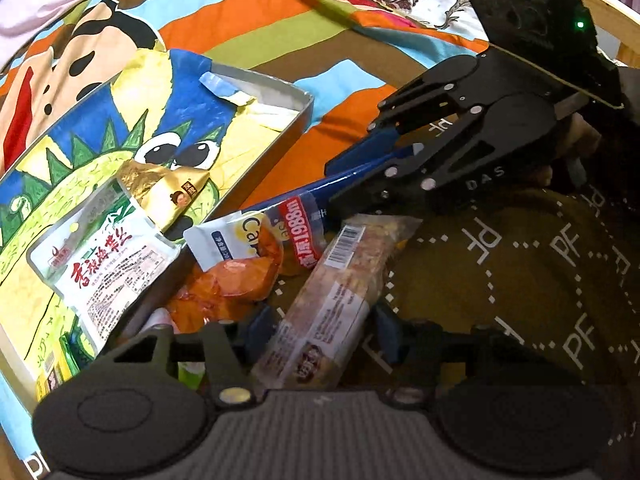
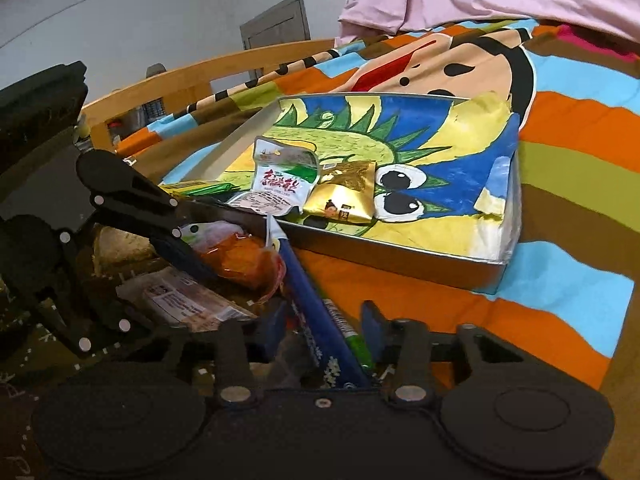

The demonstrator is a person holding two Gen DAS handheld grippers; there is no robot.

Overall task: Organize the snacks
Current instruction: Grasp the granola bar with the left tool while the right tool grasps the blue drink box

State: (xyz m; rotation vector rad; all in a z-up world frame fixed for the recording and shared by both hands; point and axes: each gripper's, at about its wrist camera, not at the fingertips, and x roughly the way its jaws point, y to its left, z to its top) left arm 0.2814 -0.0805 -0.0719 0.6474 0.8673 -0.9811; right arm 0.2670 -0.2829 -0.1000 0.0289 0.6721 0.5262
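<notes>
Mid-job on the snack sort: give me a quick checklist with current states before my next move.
1. Right gripper holds the blue packet: ok, the packet runs between its fingers, far end raised.
2. Left gripper grips the snack bar: cannot tell. The bar lies between the fingers, but contact is unclear.
3. Room in the tray: ok, bare lining shows beside the gold packet.
4. Sorted items in place: ok, the white packet and the gold packet lie in the tray.
5. Clearance between grippers: not ok, both crowd the same pile around the orange packet.
</notes>
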